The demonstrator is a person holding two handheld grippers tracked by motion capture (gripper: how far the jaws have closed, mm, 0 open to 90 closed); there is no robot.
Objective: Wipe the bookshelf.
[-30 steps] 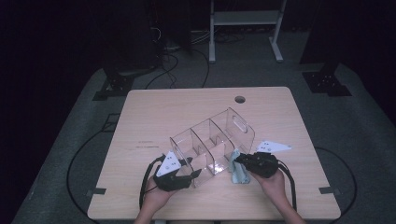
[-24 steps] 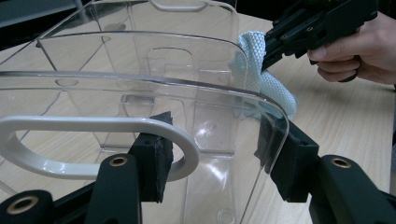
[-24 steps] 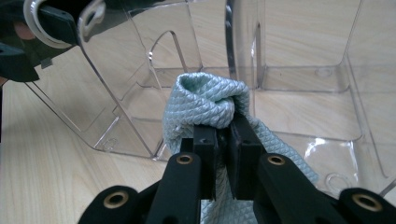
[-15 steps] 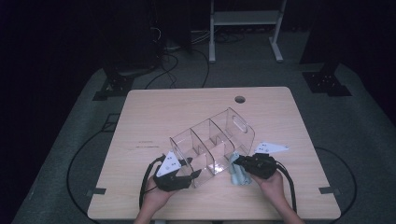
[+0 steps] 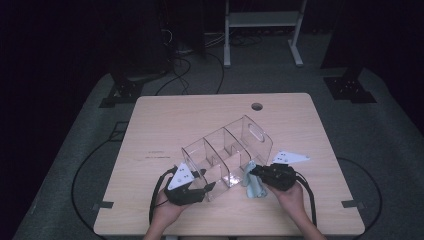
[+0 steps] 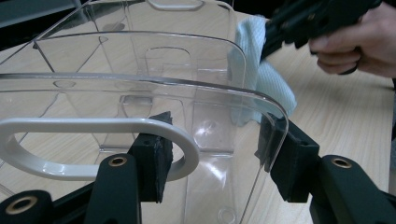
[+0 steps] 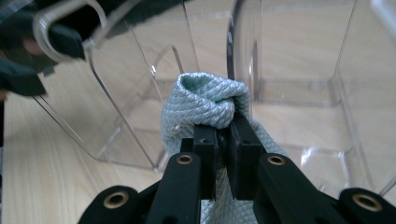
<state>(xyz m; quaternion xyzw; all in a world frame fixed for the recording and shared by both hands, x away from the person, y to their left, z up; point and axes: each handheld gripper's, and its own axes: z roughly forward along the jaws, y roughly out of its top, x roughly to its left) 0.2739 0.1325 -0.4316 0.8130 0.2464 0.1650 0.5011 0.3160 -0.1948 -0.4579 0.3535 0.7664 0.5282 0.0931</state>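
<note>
Nearest the lower edge of the high view, 2 forearms were seen entering from below, each hand carrying a black tool. The left tool (image 5: 207,186) was clamped on the near end wall of the clear plastic divided organiser with cut-out handles (image 5: 227,150); in the left gripper view its pads (image 6: 154,163) were pressed on either side of that transparent wall (image 6: 210,140), one pad being set beside the white-rimmed handle opening. The right tool (image 5: 254,171) was closed tightly on a pale blue-green quilted cloth (image 5: 254,184); in the right gripper view the bunched cloth (image 7: 205,100) was pinched between the 2 narrow jaws, with the rest of it hanging below them. The cloth was held against the outer side wall of the organiser, near its closer end, and its lower part was resting on the light wooden worktop (image 5: 165,125).

The organiser was placed diagonally on the worktop, its 4 compartments running away from the person toward the right. Farther off, a round cable hole (image 5: 257,106) was seen near the far edge of the worktop. Beyond that, a grey floor mat (image 5: 90,150), trailing black cables (image 5: 185,75) and a white metal frame (image 5: 260,30) were visible in the dark.
</note>
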